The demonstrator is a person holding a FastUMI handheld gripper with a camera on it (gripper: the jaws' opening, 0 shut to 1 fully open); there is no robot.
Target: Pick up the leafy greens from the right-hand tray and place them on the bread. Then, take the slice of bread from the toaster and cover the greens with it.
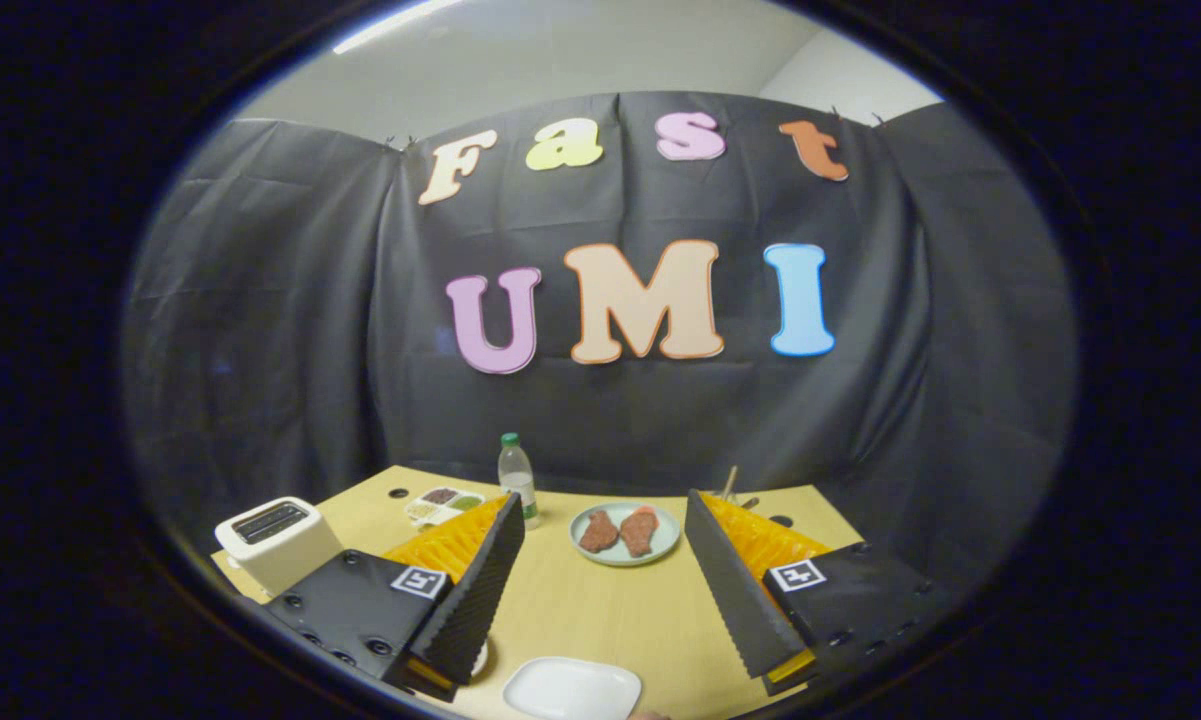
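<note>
Gripper level, fingers spread wide apart (nothing between them)

Lighting is dim and even, from a ceiling strip light overhead. Fisheye distortion bends the worktop edges; periphery is soft, with no glare.

A light wooden table is carrying a white toaster far left, a condiment tray, a water bottle, a round plate and a near white dish.

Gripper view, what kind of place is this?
Probably a staged kitchen booth: a wooden table against black cloth, holding a toaster, a plate of food and a water bottle. The claw is open, empty.
</note>
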